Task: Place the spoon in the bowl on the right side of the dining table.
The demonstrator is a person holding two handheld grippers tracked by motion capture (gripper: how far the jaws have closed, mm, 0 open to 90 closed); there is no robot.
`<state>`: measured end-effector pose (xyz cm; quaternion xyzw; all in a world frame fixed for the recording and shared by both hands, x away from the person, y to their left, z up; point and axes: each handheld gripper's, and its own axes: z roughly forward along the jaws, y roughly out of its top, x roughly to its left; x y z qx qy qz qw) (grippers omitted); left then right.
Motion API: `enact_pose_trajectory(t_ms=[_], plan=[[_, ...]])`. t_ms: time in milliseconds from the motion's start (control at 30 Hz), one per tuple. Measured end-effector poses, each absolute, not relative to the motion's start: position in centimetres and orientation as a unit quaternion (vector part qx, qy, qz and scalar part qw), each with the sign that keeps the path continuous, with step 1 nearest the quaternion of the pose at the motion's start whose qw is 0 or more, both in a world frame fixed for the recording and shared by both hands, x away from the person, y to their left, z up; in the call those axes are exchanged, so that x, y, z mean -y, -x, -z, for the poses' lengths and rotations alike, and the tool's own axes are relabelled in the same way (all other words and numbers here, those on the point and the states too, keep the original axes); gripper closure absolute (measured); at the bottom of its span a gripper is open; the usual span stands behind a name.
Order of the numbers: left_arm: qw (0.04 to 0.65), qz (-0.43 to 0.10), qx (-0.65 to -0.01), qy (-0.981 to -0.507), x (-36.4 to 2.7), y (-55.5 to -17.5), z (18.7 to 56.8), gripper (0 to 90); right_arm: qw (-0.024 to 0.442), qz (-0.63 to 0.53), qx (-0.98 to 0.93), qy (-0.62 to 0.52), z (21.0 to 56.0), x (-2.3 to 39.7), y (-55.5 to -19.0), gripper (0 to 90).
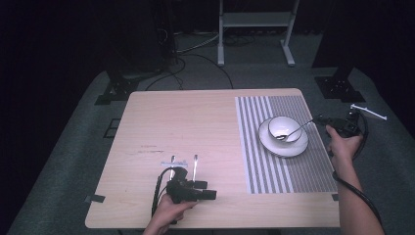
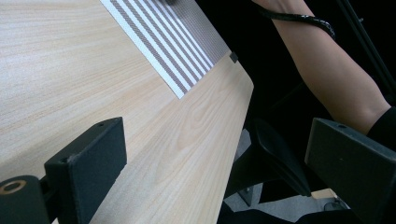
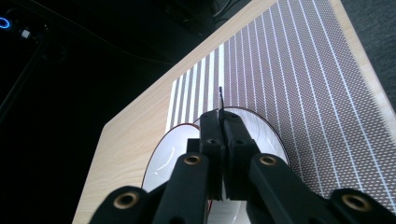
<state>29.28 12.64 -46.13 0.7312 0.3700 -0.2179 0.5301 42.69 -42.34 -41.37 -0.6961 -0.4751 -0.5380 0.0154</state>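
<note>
A: Nearest to us, at the near edge of the desk [image 1: 195,117], the left claw [image 1: 208,190] rests in the person's left hand [image 1: 169,211]. Its jaws stand wide apart in the left gripper view, with bare wood between them, so it is released and holding nothing.

B: And just beyond it?

A: Two pieces of cutlery [image 1: 195,165] lie side by side on the wood, just past the left claw, by a small strip of tape. I can't tell what kind they are. They look untouched.

B: Moving right?

A: The striped placemat [image 1: 293,166] covers the right part of the desk. On it sits a white plate [image 1: 293,147], and a white bowl [image 1: 288,125] stands on the plate. A spoon [image 1: 292,132] has its head down in the bowl, its handle slanting up to the right.

B: Who has the spoon?

A: The right claw [image 1: 323,119], at the far right edge. In the right gripper view its jaws are nearly together, clenched on the thin handle [image 3: 220,100], which sticks out past them over the plate.

B: So how far along?

A: I'd judge the plate and bowl are set and the spoon is being laid in the bowl, not yet let go. The two pieces near the left claw seem left to place.
</note>
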Motion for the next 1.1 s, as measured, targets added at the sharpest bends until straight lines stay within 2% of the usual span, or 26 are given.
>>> enact_pose_trajectory(t_ms=[367,1100], plan=[[0.529,0.218,-0.370,-0.732,-12.6,-29.3,46.2,3.9,0.025,0.541,0.480,0.690,41.7,42.3,-42.2,77.7],[0.529,0.218,-0.369,-0.733,-12.6,-29.2,46.1,3.9,0.048,0.550,0.505,0.664,42.6,40.9,-40.1,74.6]])
